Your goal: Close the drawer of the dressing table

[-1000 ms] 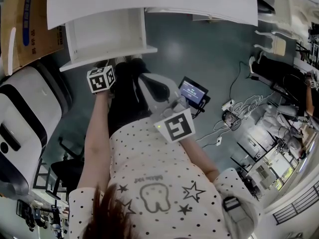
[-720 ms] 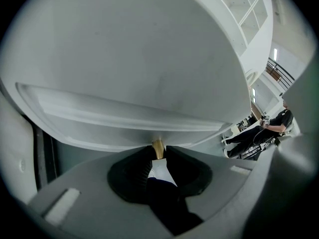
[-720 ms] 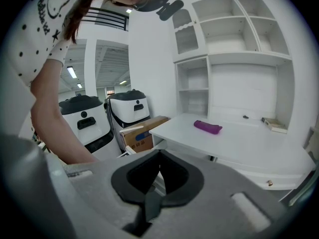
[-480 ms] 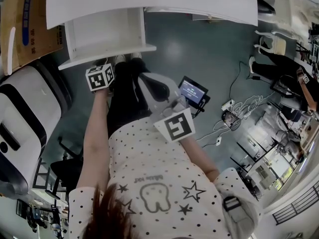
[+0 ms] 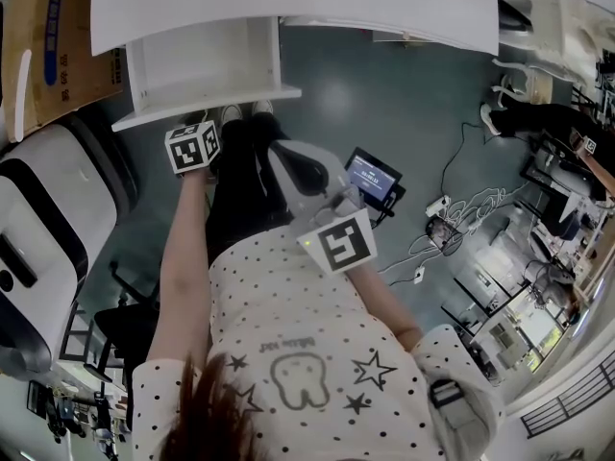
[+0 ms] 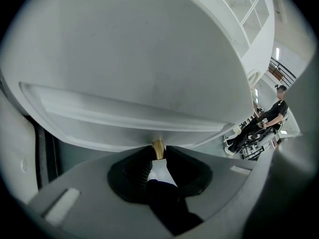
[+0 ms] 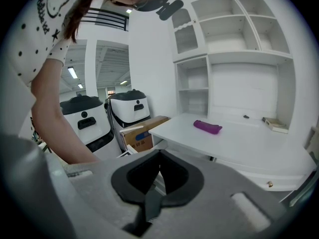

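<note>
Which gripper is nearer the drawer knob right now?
Left. The left gripper is at the drawer front, with the knob between its fingers. The right gripper is back near the person's body, clear of the drawer.

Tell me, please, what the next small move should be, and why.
Probably push the left gripper forward, sliding the drawer in under the dressing table: the drawer stands pulled out, and the fingers are closed on its brass knob.
</note>
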The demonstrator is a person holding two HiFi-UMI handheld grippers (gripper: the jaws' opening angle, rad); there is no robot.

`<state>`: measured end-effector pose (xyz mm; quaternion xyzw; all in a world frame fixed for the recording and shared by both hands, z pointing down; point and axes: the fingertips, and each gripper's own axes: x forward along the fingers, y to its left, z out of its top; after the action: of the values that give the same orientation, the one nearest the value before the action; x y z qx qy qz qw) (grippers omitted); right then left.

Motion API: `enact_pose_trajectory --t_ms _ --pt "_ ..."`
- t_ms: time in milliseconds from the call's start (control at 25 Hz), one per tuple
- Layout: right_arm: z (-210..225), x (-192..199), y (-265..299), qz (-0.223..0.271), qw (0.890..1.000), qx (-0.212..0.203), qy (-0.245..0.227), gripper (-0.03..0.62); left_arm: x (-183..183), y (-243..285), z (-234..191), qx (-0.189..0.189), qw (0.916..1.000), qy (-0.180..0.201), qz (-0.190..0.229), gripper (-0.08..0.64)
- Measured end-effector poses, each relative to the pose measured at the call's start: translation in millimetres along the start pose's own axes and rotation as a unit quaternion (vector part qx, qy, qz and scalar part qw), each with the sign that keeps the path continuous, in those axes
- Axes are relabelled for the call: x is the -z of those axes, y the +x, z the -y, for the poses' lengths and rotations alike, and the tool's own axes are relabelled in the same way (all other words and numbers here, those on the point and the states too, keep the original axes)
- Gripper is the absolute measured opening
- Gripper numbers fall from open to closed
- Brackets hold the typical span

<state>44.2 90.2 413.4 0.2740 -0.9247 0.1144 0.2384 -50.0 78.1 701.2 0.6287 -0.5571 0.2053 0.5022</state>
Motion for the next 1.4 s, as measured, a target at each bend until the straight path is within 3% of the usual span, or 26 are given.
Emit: enact_pose_trajectory --t_ms 520,1400 --pt "7.0 -3.2 -0.6 0.010 1.000 0.002 0.001 -0.005 -3.8 3.1 -0.2 -0.009 0.9999 -0.006 0.002 0.089" --pt "11.5 0.5 6.6 -0.014 1.000 -0.012 -0.003 -0.005 -18.6 10.6 -3.1 -0.015 0.9998 -0.011 0.006 0.084"
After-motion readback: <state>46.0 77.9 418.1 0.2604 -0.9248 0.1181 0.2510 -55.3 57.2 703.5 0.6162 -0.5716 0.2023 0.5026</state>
